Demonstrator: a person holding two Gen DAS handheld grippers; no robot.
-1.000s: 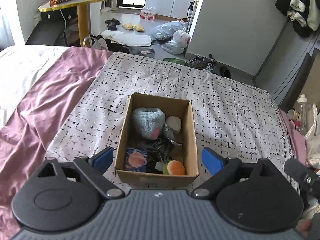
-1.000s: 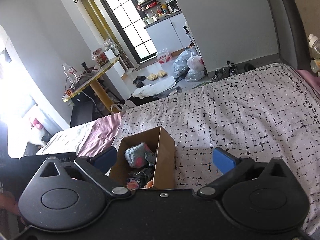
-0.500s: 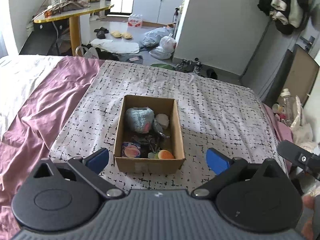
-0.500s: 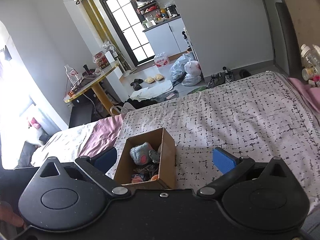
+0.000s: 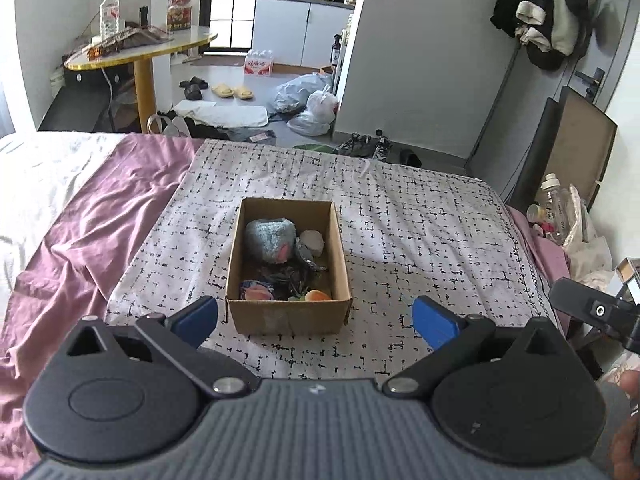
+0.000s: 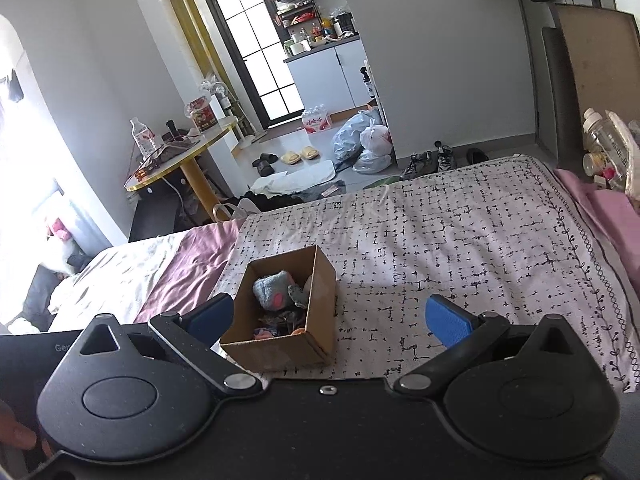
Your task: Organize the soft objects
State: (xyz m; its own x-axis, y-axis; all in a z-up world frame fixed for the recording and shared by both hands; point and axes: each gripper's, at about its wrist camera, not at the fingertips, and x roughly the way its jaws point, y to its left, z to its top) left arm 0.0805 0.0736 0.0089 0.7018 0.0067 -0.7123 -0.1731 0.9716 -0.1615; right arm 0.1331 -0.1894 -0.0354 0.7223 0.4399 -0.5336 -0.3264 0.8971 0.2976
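A brown cardboard box (image 5: 288, 322) stands on the black-and-white patterned cloth (image 5: 400, 220) on the bed. Inside lie a fluffy blue-grey plush with a pink patch (image 5: 270, 238), a pale round soft piece (image 5: 312, 242), a dark crumpled item (image 5: 298, 276), a peach-printed packet (image 5: 256, 292) and an orange soft ball (image 5: 317, 295). My left gripper (image 5: 316, 318) is open and empty, held back in front of the box's near wall. My right gripper (image 6: 328, 316) is open and empty, with the box (image 6: 276, 350) and plush (image 6: 274, 290) by its left finger.
A mauve sheet (image 5: 92, 220) and white bedding (image 5: 32, 168) cover the bed's left. Bottles and bags (image 5: 560, 216) crowd the right bedside. Beyond the bed's far edge are shoes, plastic bags (image 5: 312, 108) and a round yellow table (image 5: 140, 52). Part of the right gripper (image 5: 592, 312) shows at right.
Both grippers have pulled back and risen away from the box, so it looks smaller and farther. Both stay open and empty. The box and its contents have not moved.
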